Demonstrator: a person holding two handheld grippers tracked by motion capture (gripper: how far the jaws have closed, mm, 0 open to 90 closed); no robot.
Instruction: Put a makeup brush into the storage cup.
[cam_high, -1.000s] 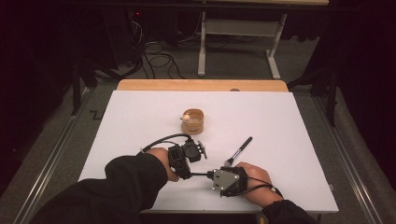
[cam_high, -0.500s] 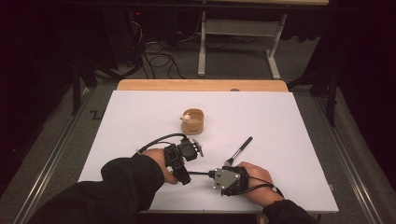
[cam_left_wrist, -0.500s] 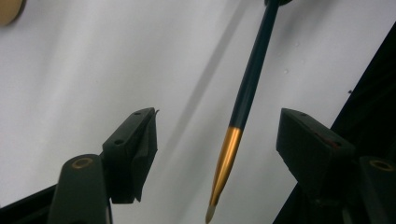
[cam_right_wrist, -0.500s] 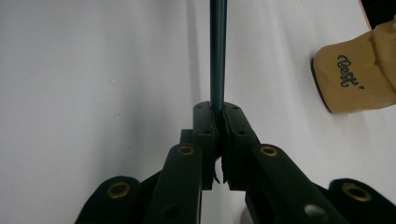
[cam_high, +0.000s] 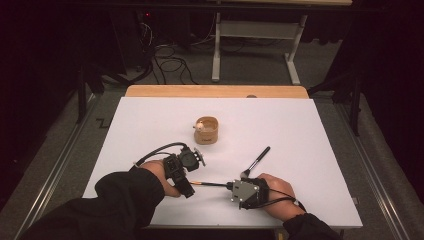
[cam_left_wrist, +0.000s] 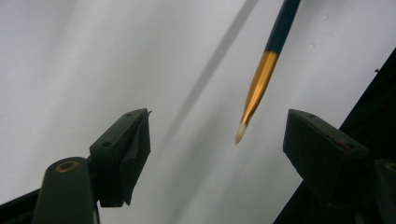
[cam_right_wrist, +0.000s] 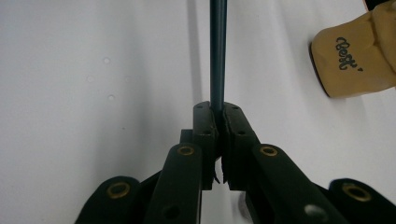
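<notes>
Since a second ago our left gripper has slid back from the thin paintbrush, and its jaws have just been opening; the brush tip hangs between them untouched. Our right gripper stays clamped on the dark handle, level above the white table, near the tan wooden cup. A gold ferrule tapers to pale bristles; we judge the handover done.

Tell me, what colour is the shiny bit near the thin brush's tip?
Gold, on the thin brush; clearest in the left gripper view.
</notes>
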